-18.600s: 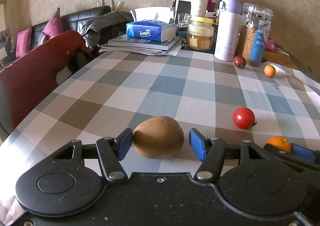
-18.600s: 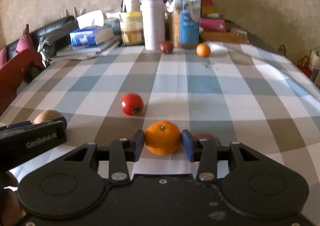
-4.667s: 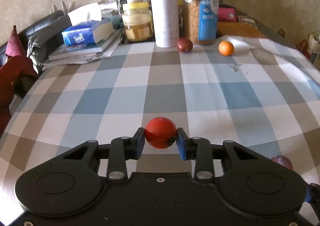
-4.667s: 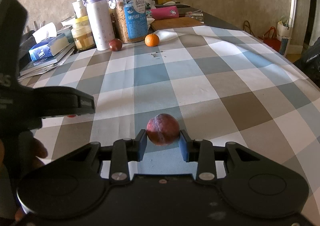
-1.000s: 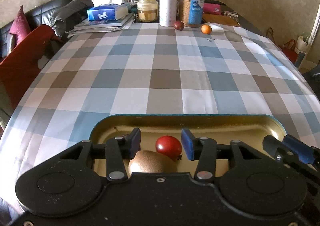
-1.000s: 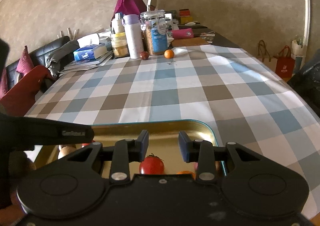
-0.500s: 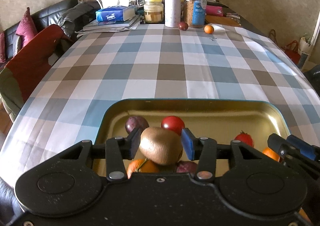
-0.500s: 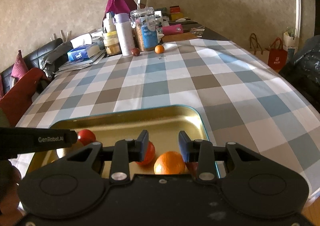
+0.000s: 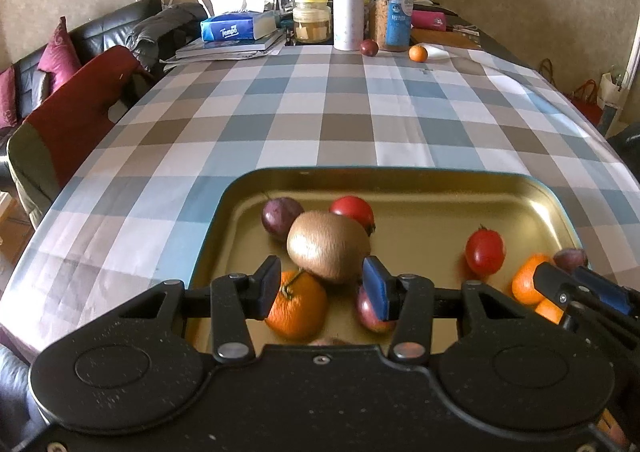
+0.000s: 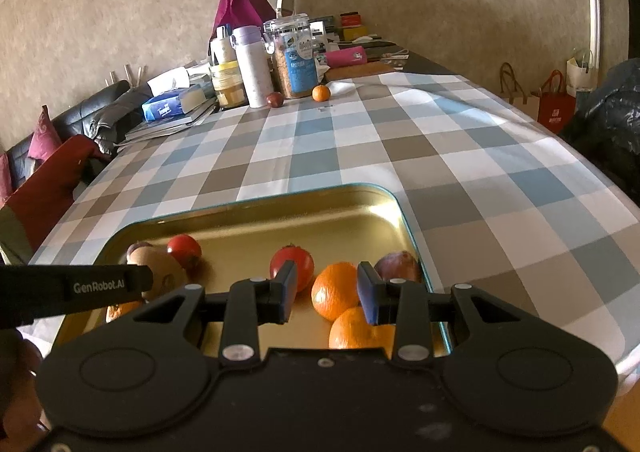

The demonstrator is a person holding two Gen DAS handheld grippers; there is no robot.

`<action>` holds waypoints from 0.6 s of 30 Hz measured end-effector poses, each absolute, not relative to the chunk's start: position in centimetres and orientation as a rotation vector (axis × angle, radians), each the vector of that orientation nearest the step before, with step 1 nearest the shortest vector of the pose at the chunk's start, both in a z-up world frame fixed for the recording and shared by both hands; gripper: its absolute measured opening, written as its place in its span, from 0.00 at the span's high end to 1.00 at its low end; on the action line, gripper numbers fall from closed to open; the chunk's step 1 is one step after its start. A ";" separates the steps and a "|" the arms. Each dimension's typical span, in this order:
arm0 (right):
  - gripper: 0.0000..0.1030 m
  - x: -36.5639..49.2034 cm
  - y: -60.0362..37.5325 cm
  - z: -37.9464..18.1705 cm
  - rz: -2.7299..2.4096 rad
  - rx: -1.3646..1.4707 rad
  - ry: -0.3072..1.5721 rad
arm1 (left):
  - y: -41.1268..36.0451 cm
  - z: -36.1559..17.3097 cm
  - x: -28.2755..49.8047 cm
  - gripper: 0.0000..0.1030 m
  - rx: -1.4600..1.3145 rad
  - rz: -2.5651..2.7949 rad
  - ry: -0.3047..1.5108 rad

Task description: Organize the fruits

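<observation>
On the near end of the checked tablecloth (image 9: pixel 320 112) sits a gold metal tray (image 9: pixel 440 188) with a teal rim, and the fruit lies inside it: one brown kiwi (image 9: pixel 328 246), two red tomatoes, one (image 9: pixel 353 210) behind the kiwi and one (image 9: pixel 485 251) toward the right, three oranges, one (image 9: pixel 298 304) at the near left and two (image 10: pixel 336 296) (image 10: pixel 354 332) stacked close at the right, and three purplish passion fruits, one (image 9: pixel 280 214) touching the kiwi's far left side, one (image 9: pixel 370 312) near the middle front, one (image 10: pixel 398 266) against the right wall. Both grippers hover over the tray with nothing clamped: the left gripper (image 9: pixel 322 288) has its blue pads apart, the kiwi showing beyond the gap, and the right gripper (image 10: pixel 326 292) also stands parted above the paired oranges. Far across the cloth, well apart from the tray, one dark passion fruit (image 9: pixel 369 47) and one small orange (image 9: pixel 418 53) remain beside a white bottle (image 9: pixel 348 8), a cereal jar (image 9: pixel 394 10), a yellow-lidded jar (image 9: pixel 312 21) and a Tempo tissue box (image 9: pixel 236 26) on books. To the left stands a red-draped chair (image 9: pixel 76 120).
</observation>
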State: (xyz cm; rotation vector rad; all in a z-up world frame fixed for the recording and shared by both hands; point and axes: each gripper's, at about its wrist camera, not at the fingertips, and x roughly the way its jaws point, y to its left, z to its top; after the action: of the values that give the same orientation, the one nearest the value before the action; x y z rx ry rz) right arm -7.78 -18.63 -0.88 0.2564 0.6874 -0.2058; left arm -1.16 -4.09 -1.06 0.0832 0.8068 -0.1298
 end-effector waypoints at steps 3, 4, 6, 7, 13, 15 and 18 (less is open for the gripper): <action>0.65 -8.4 -18.4 -1.0 -0.204 0.259 0.685 | -4.0 -1.2 -1.9 0.47 0.084 -0.131 0.803; 0.65 -8.7 -18.4 -1.1 -0.202 0.260 0.683 | -3.9 -1.2 -2.2 0.47 0.084 -0.131 0.800; 0.65 -9.1 -18.3 -1.1 -0.200 0.260 0.679 | -3.8 -1.2 -2.7 0.47 0.081 -0.130 0.795; 0.65 -9.3 -18.3 -1.0 -0.200 0.261 0.676 | -3.7 -1.2 -2.9 0.47 0.080 -0.129 0.793; 0.65 -10.5 -18.0 -0.8 -0.187 0.266 0.661 | -3.5 -0.9 -4.0 0.47 0.073 -0.128 0.781; 0.65 -10.9 -18.0 -0.7 -0.182 0.272 0.657 | -3.4 -0.8 -4.5 0.47 0.072 -0.129 0.776; 0.65 -11.6 -17.8 -0.6 -0.180 0.269 0.651 | -3.2 -0.8 -5.1 0.47 0.070 -0.132 0.771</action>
State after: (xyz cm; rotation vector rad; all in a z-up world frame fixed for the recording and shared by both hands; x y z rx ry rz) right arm -11.57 -17.79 -0.59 0.2692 0.6507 -0.1796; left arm -5.10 -3.25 -0.78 0.0696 0.7708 -0.1325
